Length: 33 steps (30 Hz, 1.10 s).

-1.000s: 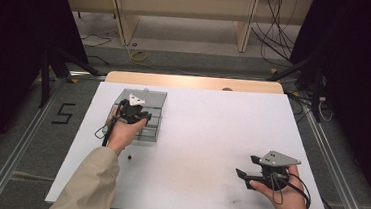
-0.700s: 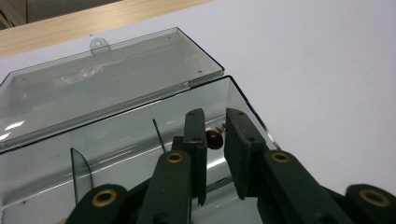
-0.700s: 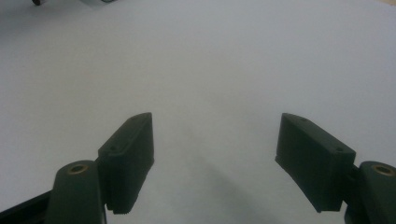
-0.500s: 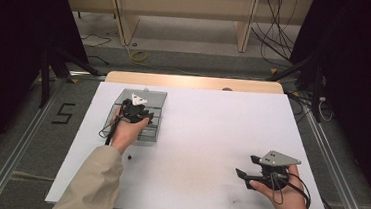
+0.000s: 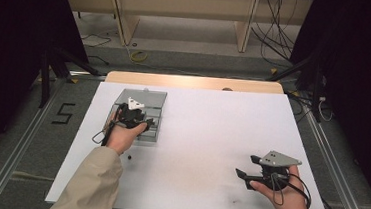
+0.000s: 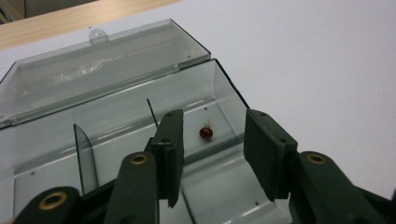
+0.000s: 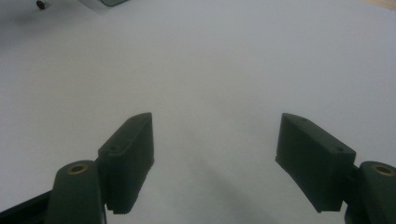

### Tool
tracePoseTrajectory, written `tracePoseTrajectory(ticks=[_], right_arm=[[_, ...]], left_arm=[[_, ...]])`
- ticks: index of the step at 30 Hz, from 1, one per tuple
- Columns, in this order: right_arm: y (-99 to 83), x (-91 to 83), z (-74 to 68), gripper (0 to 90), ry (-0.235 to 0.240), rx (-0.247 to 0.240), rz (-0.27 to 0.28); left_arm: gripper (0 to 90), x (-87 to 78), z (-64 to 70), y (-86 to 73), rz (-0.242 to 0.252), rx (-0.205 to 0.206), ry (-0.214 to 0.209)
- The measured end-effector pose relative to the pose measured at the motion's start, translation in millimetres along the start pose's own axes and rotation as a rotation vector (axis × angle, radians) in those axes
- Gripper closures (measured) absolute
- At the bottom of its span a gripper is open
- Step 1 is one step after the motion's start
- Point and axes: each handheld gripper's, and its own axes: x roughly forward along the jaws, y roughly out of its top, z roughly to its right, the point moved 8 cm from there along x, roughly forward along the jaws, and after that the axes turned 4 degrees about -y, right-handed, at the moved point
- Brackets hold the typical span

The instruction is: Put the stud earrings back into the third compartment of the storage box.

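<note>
White table: bead lies beyond parted fingers.

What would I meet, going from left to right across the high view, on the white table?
Left gripper over the clear box → small dark bead on the white table → right gripper, held in the person's right hand.

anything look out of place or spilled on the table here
One small dark bead lies loose on the white table, just outside the open clear box, near the left hand. Another red bead sits inside a box compartment, under the open left gripper.
</note>
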Motion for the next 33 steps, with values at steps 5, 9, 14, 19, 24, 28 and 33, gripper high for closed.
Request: tracePoseTrajectory(ticks=[5, 9, 14, 19, 24, 28, 33], right_arm=[[-0.3, -0.3, 0.6, 28.1, 0.000, 0.003, 0.000], [-0.6, -0.1, 1.1, 28.1, 0.001, 0.004, 0.000], [0.1, -1.0, 0.6, 28.0, 0.000, 0.004, 0.003], [-0.4, -1.0, 0.6, 28.1, 0.000, 0.003, -0.001], [-0.4, -1.0, 0.5, 28.1, -0.001, 0.005, -0.001], [-0.7, -0.9, 0.7, 28.1, -0.003, 0.005, -0.001], [-1.2, -0.7, 1.0, 28.1, -0.003, 0.006, -0.004]], left_arm=[[51.8, -11.7, 7.9, -4.8, 0.015, -0.011, -0.007], [49.7, -20.5, 14.6, -12.1, 0.004, 0.006, -0.022], [49.4, -31.2, 15.2, -17.7, 0.020, 0.002, -0.015], [49.6, -43.8, 15.5, -23.8, 0.038, -0.010, -0.016], [51.0, -53.2, 15.6, -39.5, 0.009, -0.011, -0.012], [53.8, -56.9, 19.6, -54.3, -0.020, -0.020, -0.037], [55.1, -59.5, 22.8, -72.0, -0.073, -0.029, -0.052]])
